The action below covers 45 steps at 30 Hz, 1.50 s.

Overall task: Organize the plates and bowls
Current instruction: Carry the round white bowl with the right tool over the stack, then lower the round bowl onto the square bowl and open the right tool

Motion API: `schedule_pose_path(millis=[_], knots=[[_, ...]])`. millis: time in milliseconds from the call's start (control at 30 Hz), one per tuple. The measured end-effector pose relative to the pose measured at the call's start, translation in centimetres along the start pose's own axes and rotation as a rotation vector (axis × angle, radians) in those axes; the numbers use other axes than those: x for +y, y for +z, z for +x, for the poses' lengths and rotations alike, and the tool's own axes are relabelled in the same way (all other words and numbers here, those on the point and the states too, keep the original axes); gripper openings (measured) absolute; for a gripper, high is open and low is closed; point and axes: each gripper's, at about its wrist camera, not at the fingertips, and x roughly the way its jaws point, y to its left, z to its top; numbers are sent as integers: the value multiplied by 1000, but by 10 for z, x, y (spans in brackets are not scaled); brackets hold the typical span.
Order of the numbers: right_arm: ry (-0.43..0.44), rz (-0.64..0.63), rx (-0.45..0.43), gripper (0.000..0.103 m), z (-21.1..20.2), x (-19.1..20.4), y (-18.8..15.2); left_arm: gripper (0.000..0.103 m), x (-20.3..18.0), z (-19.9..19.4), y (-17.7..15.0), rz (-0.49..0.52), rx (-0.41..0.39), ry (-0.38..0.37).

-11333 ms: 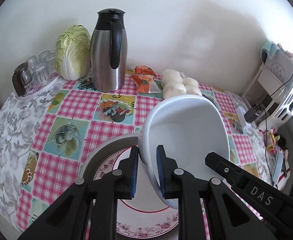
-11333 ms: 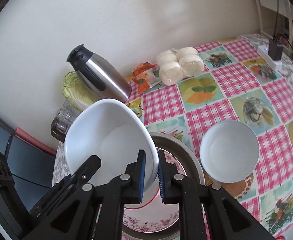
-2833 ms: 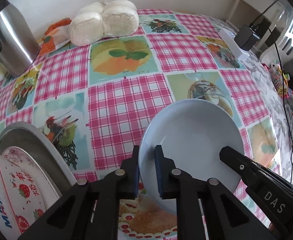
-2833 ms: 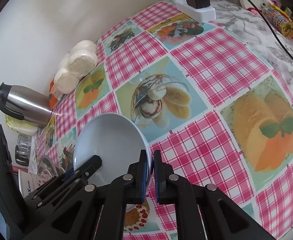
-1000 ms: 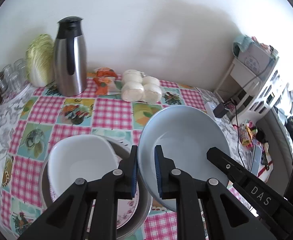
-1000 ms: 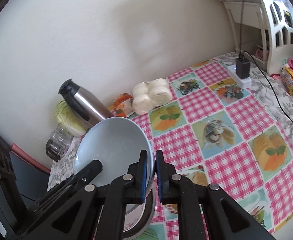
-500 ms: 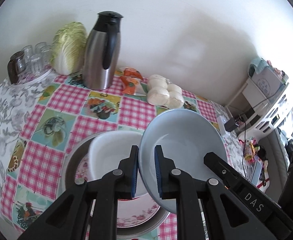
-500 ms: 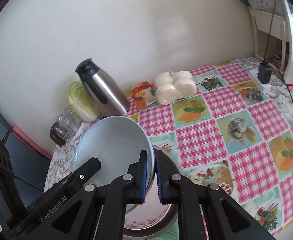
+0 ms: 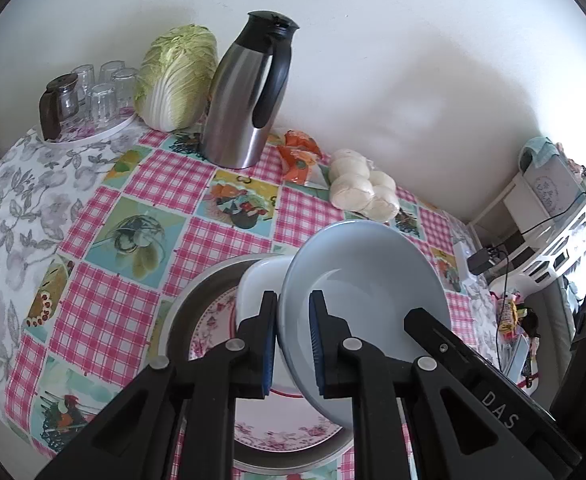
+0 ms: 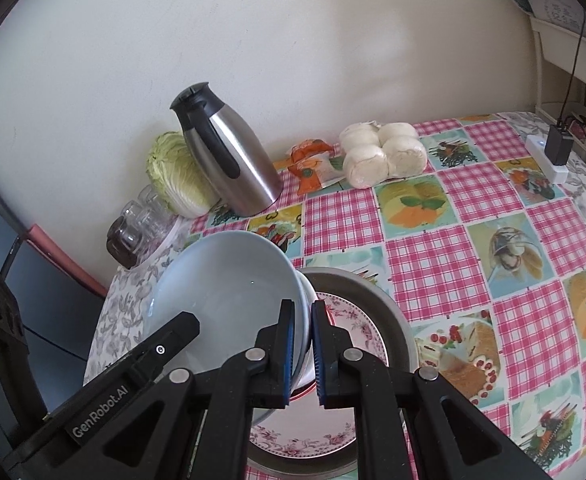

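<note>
Left gripper point(image 9: 293, 340) and right gripper point(image 10: 301, 350) each clamped on opposite rims of the pale blue bowl point(image 9: 365, 276), held tilted over white bowl point(image 9: 259, 284) on floral plate point(image 9: 277, 428).

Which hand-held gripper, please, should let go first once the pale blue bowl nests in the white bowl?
Probably the right hand-held gripper: its side of the pale blue bowl already overlaps the white bowl; the left hand-held gripper steadies it.
</note>
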Motion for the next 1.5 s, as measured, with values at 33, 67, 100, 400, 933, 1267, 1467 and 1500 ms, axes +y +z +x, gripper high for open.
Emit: schedule_pose_path(millis=[33,67,100,400,933,1267,1467,1500], knots=[[1,0,6,11,3,1,0,14,0,1,0,-1,1,6],[3,1,13,11,7,0,0,14,2,4,-1,-5,9,13],[4,2,18,11,9,0,-1,14,3,6,-1,-8,16,16],[-15,0,56,11,32,-2,-2,15,9,23,-2,-24,53,43],[-7,20,54,11,41,-9,0,24,6,32,-2,-5,68,33],[-4,27,42,11,41,-13,1,42,-5,30,-3,50,60,34],[-5,22,49,11,43,-13,0,52,-5,23,-1,69,33,61],[-4,21,48,11,44,-13,-1,52,-4,24,-1,60,34,57]])
